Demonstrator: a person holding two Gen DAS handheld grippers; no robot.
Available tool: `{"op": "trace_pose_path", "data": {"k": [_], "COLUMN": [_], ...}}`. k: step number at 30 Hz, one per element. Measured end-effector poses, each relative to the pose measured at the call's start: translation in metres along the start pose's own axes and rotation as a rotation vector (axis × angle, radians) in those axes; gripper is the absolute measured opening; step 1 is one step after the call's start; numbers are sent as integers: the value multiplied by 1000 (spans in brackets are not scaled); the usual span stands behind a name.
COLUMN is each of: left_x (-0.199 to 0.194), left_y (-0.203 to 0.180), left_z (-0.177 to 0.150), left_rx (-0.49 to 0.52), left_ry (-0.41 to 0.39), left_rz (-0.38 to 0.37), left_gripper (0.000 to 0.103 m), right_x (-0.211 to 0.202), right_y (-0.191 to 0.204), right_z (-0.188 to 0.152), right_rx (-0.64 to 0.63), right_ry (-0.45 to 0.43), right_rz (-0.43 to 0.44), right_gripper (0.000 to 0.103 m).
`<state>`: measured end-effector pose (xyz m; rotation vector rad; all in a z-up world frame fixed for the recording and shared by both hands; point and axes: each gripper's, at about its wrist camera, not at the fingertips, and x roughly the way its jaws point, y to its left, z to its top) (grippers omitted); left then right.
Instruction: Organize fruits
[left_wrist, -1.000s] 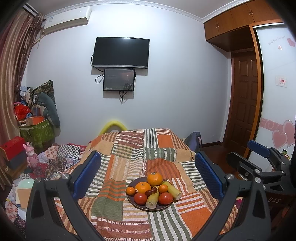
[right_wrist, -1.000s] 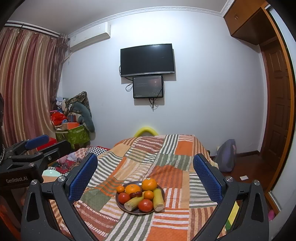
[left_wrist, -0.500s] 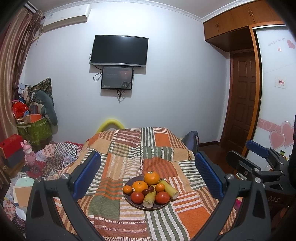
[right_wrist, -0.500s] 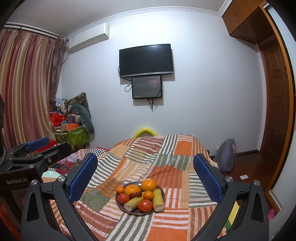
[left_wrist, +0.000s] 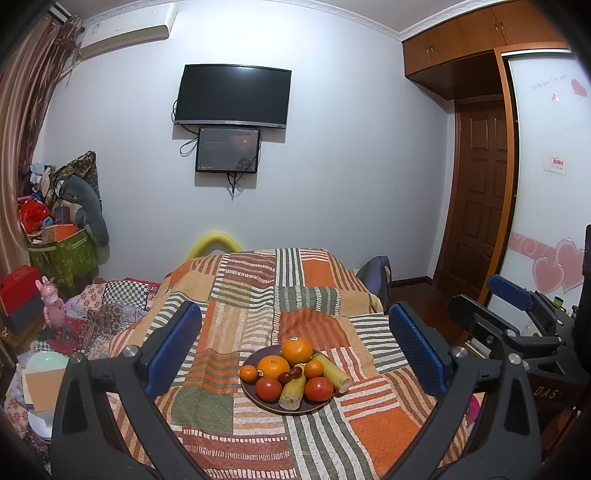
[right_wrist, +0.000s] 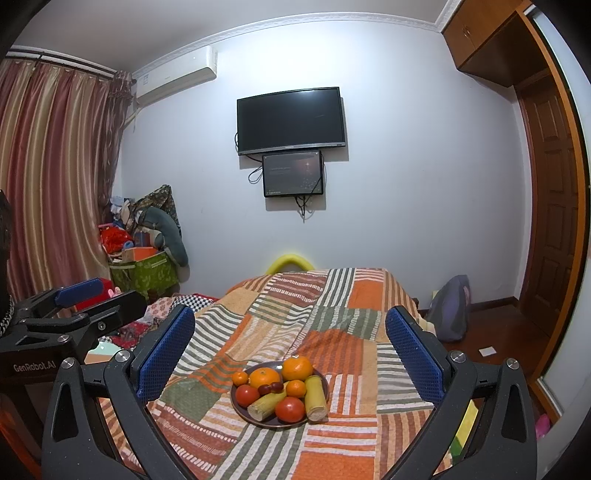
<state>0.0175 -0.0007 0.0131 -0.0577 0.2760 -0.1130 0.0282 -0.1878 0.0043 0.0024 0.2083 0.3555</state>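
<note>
Patchwork blanket (left_wrist: 258, 317) is covering the surface, dark plate (left_wrist: 258, 400) sitting mid-blanket. All visible fruit is lying piled on it: oranges (left_wrist: 296, 349), tomatoes (left_wrist: 318, 388), sugarcane-like sticks (left_wrist: 293, 387), small dates. Left gripper (left_wrist: 293, 349) and right gripper (right_wrist: 290, 350) are hanging wide open, holding nothing, well back. Fits either fruit gathered already or awaiting sorting out.

Bare patchwork blanket (left_wrist: 236, 325) rings the fruit plate (left_wrist: 258, 400); approach unobstructed.
</note>
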Motion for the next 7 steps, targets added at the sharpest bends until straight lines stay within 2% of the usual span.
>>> {"op": "trace_pose_path", "data": {"k": [7], "left_x": [4], "left_y": [-1], "left_z": [-1], "left_rx": [6], "left_ry": [10], "left_rz": [-4], "left_gripper": [103], "right_x": [1], "right_y": [0], "right_z": [0], "right_rx": [1], "right_ry": [2], "right_rz": [-3], "right_gripper": [103]}}
